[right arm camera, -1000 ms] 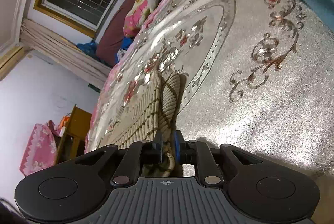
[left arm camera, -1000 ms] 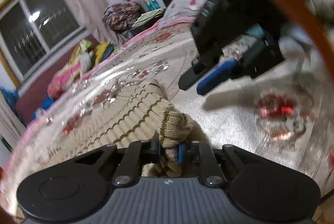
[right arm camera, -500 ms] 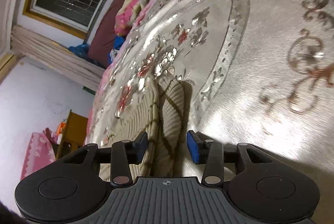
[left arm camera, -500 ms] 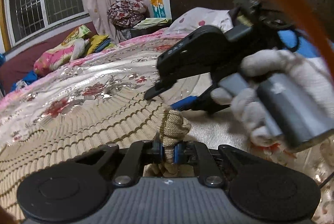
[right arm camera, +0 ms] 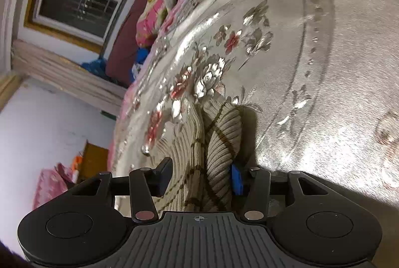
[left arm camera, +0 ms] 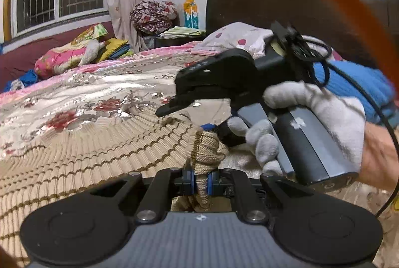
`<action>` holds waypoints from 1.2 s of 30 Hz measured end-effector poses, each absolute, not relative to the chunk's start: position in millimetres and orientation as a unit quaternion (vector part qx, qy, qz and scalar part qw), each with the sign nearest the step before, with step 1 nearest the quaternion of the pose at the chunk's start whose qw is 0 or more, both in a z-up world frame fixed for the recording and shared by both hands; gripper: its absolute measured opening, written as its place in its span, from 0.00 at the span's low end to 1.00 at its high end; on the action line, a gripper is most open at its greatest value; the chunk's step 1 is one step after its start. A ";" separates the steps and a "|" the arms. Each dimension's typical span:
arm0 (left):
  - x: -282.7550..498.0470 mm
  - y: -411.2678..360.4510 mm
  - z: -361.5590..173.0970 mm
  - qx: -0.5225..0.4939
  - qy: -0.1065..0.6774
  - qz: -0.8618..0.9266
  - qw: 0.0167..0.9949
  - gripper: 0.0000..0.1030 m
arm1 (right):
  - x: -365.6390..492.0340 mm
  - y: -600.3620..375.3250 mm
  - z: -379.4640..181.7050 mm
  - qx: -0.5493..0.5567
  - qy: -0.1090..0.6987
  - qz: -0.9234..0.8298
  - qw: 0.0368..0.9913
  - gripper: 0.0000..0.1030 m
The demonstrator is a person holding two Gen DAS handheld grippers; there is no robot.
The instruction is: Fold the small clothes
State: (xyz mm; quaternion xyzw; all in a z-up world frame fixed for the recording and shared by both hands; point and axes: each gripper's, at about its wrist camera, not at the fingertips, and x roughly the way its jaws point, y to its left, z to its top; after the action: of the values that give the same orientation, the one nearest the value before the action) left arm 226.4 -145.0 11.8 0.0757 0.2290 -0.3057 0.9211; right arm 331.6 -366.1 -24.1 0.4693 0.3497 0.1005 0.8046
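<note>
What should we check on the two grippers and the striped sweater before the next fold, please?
1. Left gripper clamped on the sweater cuff: ok.
2. Right gripper released: ok; its jaws have just been opening, knit between them, pads apart.
3. Right fingers free of the fabric: not ok, one pad touches the sleeve.
4. Sweater flat on the bedspread: not ok, sleeve bunched.
5. Gloved hand clear of the sweater: cannot tell.

The beige striped garment (left arm camera: 94, 143) runs out of the left wrist view at the left edge, and the gripper body hides its near part. The gloved hand (left arm camera: 314, 123) covers the lower finger of the right gripper (left arm camera: 192, 115). An orange blurred band (left arm camera: 349, 6) crosses the top right corner; what it is cannot be told.
</note>
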 end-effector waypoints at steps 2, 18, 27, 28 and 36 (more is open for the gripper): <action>228.1 -144.4 11.0 0.071 0.232 -0.307 0.920 0.15 | 329.9 -372.0 -27.3 0.483 0.346 0.102 0.798 0.45; 222.2 -116.6 34.1 0.044 0.201 -0.307 0.929 0.15 | 323.7 -353.0 -6.6 0.469 0.326 0.093 0.815 0.16; 218.1 -49.1 58.1 -0.011 0.167 -0.271 0.948 0.15 | 339.2 -293.0 50.1 0.442 0.292 0.136 0.837 0.16; 218.3 -39.2 58.7 -0.018 0.166 -0.264 0.950 0.15 | 342.4 -283.0 54.0 0.436 0.292 0.141 0.839 0.16; 224.2 31.3 43.9 -0.066 0.185 -0.205 0.959 0.15 | 368.6 -201.5 60.1 0.395 0.320 0.164 0.845 0.15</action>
State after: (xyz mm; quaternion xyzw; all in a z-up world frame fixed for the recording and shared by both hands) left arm 224.2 31.3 43.9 -0.0657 0.1849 -0.2049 0.9589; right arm 368.6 -201.5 60.1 0.3951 0.3204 0.1644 0.8451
